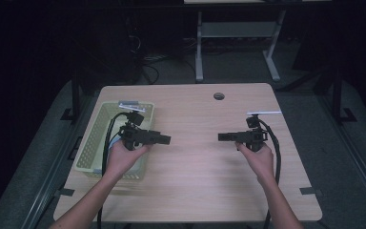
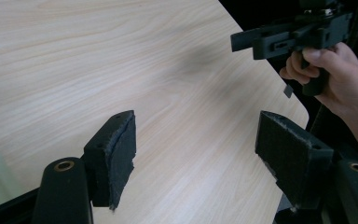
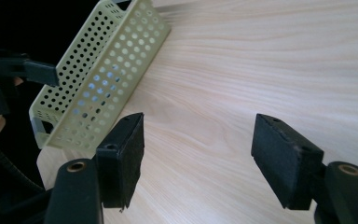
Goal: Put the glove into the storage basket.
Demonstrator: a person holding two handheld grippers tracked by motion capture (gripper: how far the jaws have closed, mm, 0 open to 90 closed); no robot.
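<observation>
In the high view you hold the left claw (image 1: 166, 139) at middle left of the frame and the right claw (image 1: 222, 137) at middle right, their tips pointing at each other across a stretch of bare worktop (image 1: 195, 181). Both claws are spread wide with nothing between the jaws; each gripper view shows only wood grain in the gap.

The basket (image 1: 95, 143), pale yellow-green and full of holes, sits at the left edge of the worktop in the high view, and your left hand (image 1: 124, 157) is over its near right corner, with the gripper's cable trailing above it. In the right gripper view the basket (image 3: 107, 70) lies in the upper left of the frame, its perforated wall turned toward you.

A round hole (image 1: 218, 96) sits near the far edge of the worktop, well apart from both claws. In the left gripper view your right hand (image 2: 328, 77) shows in the upper right corner.
</observation>
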